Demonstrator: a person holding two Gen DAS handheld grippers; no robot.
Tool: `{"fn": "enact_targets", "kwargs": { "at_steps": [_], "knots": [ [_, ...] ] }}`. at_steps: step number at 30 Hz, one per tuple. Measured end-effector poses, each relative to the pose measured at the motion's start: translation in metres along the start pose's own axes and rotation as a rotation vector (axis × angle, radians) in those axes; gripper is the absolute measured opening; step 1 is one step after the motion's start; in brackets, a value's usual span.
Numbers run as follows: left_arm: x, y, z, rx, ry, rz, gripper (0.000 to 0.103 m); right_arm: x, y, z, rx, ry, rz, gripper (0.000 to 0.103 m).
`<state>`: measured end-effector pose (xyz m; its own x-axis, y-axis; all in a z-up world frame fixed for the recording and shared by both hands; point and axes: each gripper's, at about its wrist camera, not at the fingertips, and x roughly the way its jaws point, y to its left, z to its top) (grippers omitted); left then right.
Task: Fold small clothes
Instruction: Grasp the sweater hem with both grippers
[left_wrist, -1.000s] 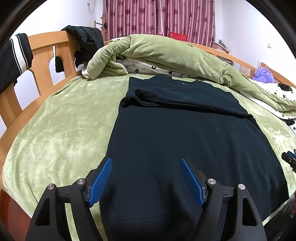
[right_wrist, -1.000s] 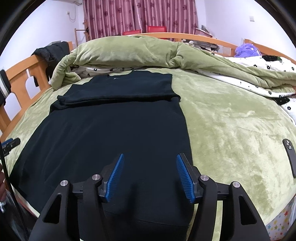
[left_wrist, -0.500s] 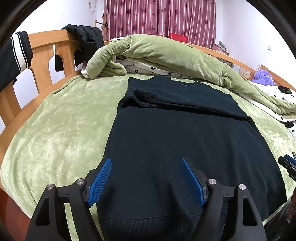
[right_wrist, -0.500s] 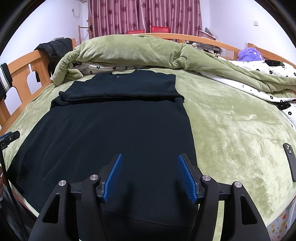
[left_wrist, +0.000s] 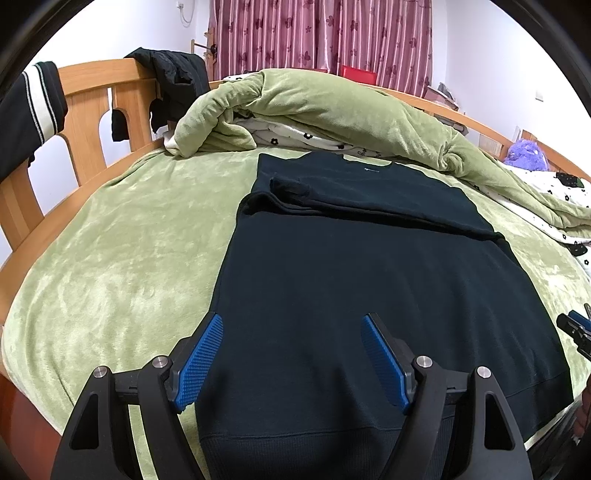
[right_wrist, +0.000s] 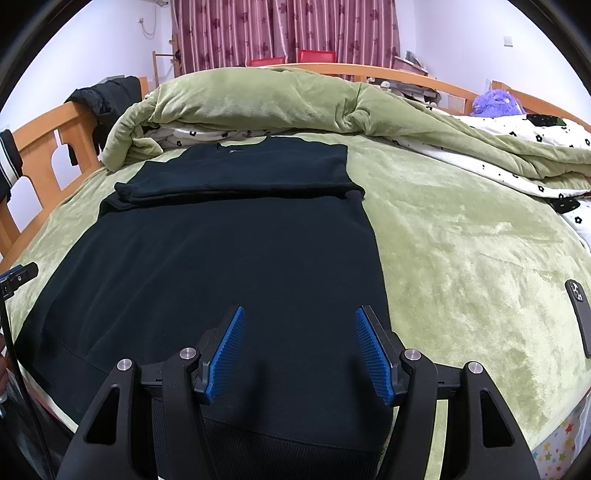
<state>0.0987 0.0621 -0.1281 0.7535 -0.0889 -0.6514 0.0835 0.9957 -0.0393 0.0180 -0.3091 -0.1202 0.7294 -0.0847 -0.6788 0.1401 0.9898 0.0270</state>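
A black sweatshirt lies flat on the green bed cover, both sleeves folded across its chest, ribbed hem nearest me. My left gripper hovers open over the hem's left part, nothing between its blue pads. In the right wrist view the same sweatshirt fills the middle. My right gripper hangs open above the hem's right part, near the garment's right edge, holding nothing. The tip of the other gripper shows at each view's side edge.
A rolled green duvet with a flowered sheet lies behind the sweatshirt. A wooden bed frame with dark clothes draped on it runs along the left. A phone lies on the cover at the right. A purple plush toy sits far back.
Both views shifted slightly, showing more of the ribbed hem at the bottom. The sweatshirt itself has not moved, and both grippers stay open.
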Motion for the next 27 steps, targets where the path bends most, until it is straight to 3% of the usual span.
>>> {"fn": "enact_targets", "kwargs": {
  "at_steps": [5, 18, 27],
  "knots": [
    [0.001, 0.017, -0.009, -0.037, 0.018, -0.003, 0.076, 0.001, -0.014, -0.007, 0.043, 0.034, -0.010, 0.061],
    [0.020, 0.077, -0.057, -0.156, 0.192, -0.057, 0.074, 0.011, -0.041, -0.041, 0.086, 0.156, -0.010, 0.061],
    [0.017, 0.070, -0.077, -0.119, 0.206, -0.094, 0.074, 0.011, -0.055, -0.063, 0.154, 0.201, 0.049, 0.061]
  ]
}}
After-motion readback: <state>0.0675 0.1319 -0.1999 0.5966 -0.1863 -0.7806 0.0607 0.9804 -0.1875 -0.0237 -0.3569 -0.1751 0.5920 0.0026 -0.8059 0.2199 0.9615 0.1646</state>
